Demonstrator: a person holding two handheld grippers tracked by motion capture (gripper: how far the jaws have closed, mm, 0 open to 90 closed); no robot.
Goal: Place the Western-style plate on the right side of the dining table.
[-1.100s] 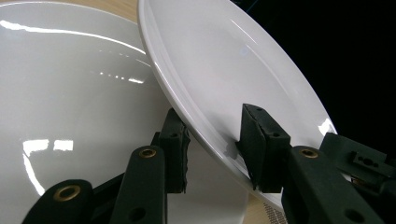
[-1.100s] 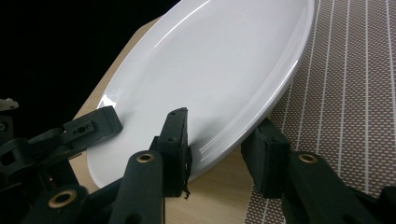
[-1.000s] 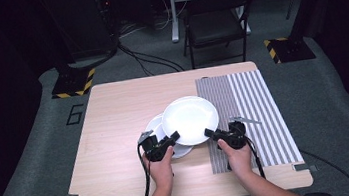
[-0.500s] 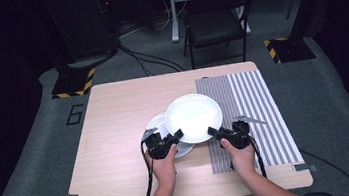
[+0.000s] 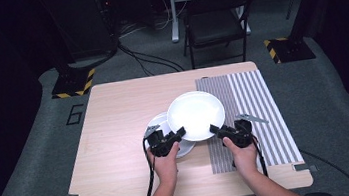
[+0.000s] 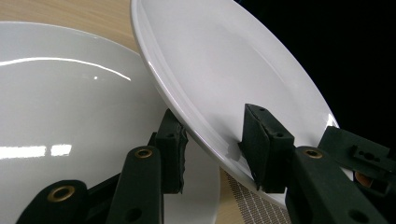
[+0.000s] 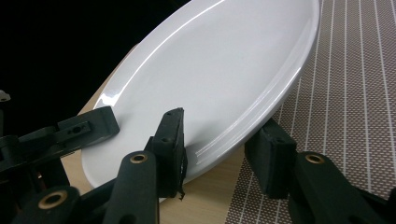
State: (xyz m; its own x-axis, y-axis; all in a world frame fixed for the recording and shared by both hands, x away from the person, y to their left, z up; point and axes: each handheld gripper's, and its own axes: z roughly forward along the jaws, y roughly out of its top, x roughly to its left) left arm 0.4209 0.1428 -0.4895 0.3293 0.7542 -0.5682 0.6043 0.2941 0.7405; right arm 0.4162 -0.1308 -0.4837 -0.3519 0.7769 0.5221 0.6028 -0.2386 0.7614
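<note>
Over the pale wood-grain table (image 5: 116, 135): round glossy white ceramic plate (image 5: 196, 115) held by both grippers.

Left gripper (image 5: 179, 133) pinches the plate's near-left rim, one black rubbery pad (image 6: 264, 147) on its smooth upper face, the other beneath. Right gripper (image 5: 215, 130) clamps the near-right rim likewise, pad (image 7: 169, 149) on top. Plate sits tilted above the table, overlapping a second glossy white round plate (image 5: 161, 124) on the wood and the edge of a woven grey-and-white striped placemat (image 5: 260, 112).
</note>
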